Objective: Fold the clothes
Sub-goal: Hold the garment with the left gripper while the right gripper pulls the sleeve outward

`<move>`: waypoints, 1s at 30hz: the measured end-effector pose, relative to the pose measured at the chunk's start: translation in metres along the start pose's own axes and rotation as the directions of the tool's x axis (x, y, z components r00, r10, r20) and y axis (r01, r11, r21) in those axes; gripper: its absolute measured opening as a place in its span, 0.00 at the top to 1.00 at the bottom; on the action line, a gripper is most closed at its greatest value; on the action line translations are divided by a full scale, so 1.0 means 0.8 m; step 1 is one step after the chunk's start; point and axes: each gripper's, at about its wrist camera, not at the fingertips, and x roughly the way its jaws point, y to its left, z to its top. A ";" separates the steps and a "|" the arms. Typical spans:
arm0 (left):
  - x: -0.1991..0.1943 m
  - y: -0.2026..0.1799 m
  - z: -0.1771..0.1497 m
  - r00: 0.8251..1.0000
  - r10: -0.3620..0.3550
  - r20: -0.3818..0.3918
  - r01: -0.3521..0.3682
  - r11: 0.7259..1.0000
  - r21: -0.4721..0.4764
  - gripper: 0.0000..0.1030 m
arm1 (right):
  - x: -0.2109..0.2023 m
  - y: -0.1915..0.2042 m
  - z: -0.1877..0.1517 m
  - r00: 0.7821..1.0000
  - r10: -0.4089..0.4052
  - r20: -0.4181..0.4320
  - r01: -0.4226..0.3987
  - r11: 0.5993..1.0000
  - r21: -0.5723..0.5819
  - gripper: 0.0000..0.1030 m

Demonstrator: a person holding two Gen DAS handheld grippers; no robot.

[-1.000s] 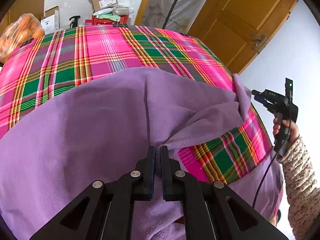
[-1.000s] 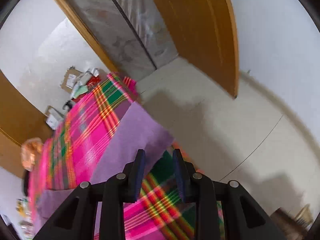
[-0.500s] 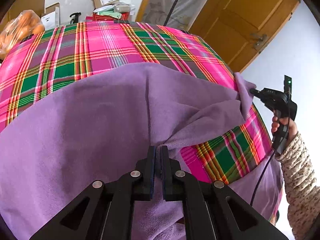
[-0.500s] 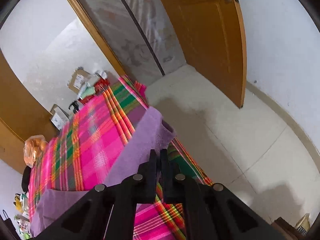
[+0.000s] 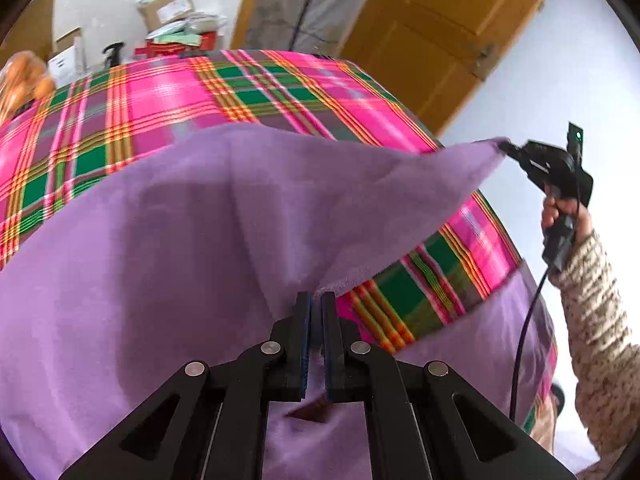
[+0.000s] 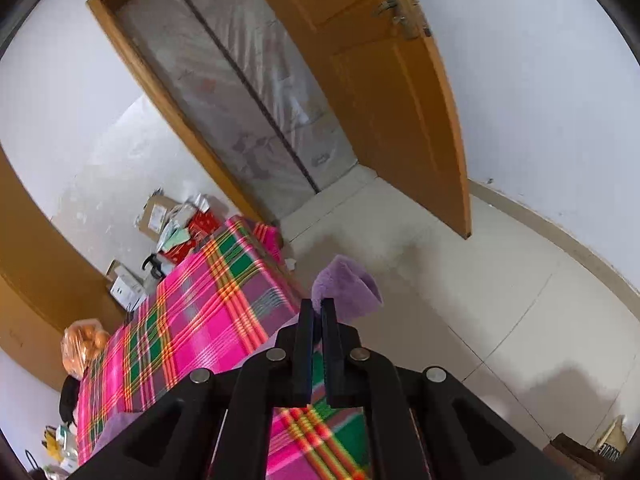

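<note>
Where plaid shows — one purple cloth [image 5: 168, 264], two clamped grippers.

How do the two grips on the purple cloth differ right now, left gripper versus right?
The left gripper pinches the purple cloth at an edge low above the plaid table cover; the right gripper holds a corner lifted out past the table's side, over the floor. Cloth by the left sags in folds; toward the right it is drawn taut. Both are shut on it.

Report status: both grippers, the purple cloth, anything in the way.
Left gripper shut on purple cloth. Right gripper shut on its far corner, raised off the plaid tablecloth. Nothing in the way on the cloth.
</note>
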 end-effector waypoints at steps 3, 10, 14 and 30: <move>0.006 -0.012 -0.006 0.999 -0.030 -0.027 0.031 0.999 0.023 0.95 | -0.008 -0.027 -0.004 1.000 -0.011 0.007 0.011 0.999 0.044 0.97; 0.016 -0.028 -0.012 0.996 -0.059 -0.072 0.063 0.996 0.056 0.95 | 0.025 -0.083 -0.029 0.991 -0.074 -0.108 0.086 0.990 0.113 0.97; 0.023 -0.031 -0.012 0.994 -0.063 -0.093 0.068 0.996 0.052 0.95 | 0.043 -0.100 -0.039 0.983 -0.095 -0.159 0.117 0.984 0.137 0.97; 0.031 -0.038 -0.013 0.985 -0.124 -0.120 0.127 0.992 0.012 0.95 | 0.028 -0.095 -0.030 0.984 -0.146 -0.106 0.158 0.981 0.115 0.96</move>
